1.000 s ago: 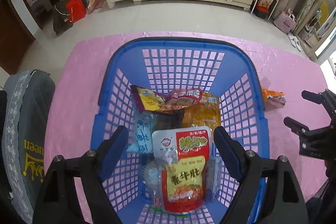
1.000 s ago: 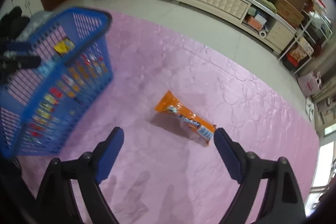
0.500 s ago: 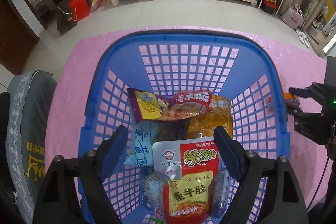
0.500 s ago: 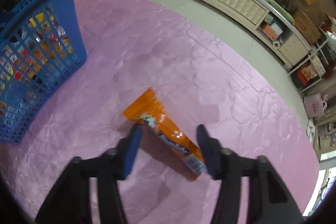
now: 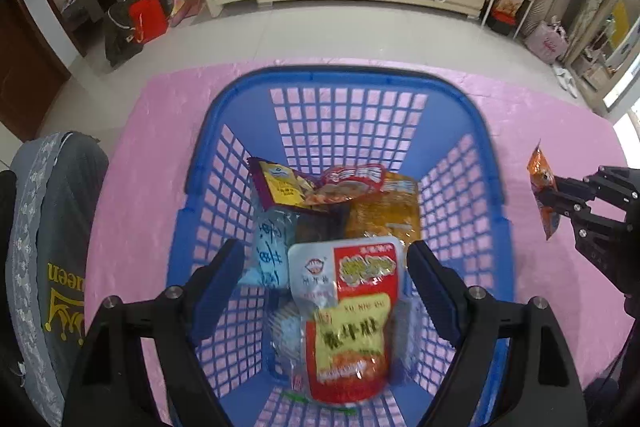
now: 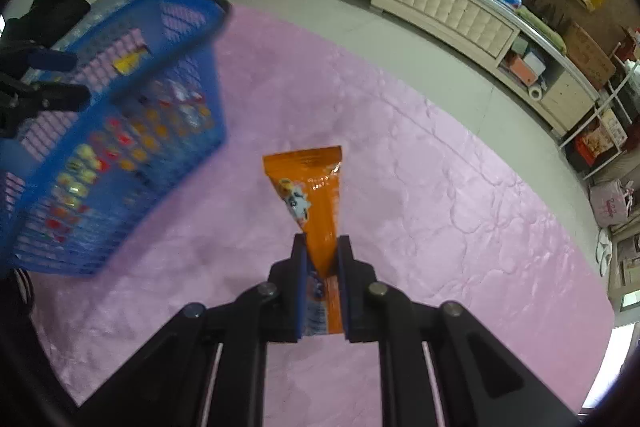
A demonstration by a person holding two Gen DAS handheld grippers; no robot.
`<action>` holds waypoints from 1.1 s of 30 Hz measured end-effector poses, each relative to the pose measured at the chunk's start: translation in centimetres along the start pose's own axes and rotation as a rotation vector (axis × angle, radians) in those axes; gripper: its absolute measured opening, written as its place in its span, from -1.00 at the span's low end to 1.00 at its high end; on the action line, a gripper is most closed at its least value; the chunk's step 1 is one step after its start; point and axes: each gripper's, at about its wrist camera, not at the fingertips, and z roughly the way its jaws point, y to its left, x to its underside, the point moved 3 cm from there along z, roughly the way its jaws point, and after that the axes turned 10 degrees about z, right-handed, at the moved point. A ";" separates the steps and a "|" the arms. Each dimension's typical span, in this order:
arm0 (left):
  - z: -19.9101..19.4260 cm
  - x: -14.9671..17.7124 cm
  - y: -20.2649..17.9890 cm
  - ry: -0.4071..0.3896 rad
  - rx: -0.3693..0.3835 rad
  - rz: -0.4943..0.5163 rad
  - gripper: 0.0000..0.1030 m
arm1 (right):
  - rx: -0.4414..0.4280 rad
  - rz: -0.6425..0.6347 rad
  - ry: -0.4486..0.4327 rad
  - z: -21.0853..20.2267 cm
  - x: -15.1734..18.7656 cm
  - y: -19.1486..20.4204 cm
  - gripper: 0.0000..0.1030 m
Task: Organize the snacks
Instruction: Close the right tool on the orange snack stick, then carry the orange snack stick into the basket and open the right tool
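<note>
Right gripper (image 6: pixel 322 247) has just closed on the orange snack packet (image 6: pixel 316 187), earlier lying loose; left gripper (image 5: pixel 326 267) gapes unchanged.

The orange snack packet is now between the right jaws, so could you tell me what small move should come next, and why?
Probably carry it over the blue basket and let go there. The right gripper has just closed on the orange snack packet, which sticks out clear of the pink cloth. The basket already holds the other packets, and the left gripper hangs open above them, holding nothing.
</note>
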 end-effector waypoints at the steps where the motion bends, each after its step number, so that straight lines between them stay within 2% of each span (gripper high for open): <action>1: -0.7 0.2 -0.1 -0.011 -0.003 0.007 0.59 | -0.004 0.006 -0.004 -0.7 0.0 0.5 -0.67; 7: -4.4 1.4 0.4 -0.070 -0.002 0.009 0.59 | -0.004 -0.013 -0.059 -5.1 -0.7 3.2 -0.67; 16: -7.6 3.3 1.3 -0.113 0.007 -0.005 0.59 | -0.007 -0.011 -0.121 -9.7 -2.3 6.2 -0.67; 26: -9.5 5.9 3.7 -0.143 -0.002 -0.004 0.59 | -0.099 0.162 -0.118 -10.6 -3.4 10.0 -0.67; 28: -9.7 6.4 4.3 -0.154 -0.023 -0.006 0.59 | -0.108 0.172 -0.107 -10.4 -3.6 11.0 -0.67; 33: -9.9 7.6 5.8 -0.169 -0.005 -0.024 0.59 | -0.087 0.152 -0.077 -9.7 -4.1 14.3 -0.67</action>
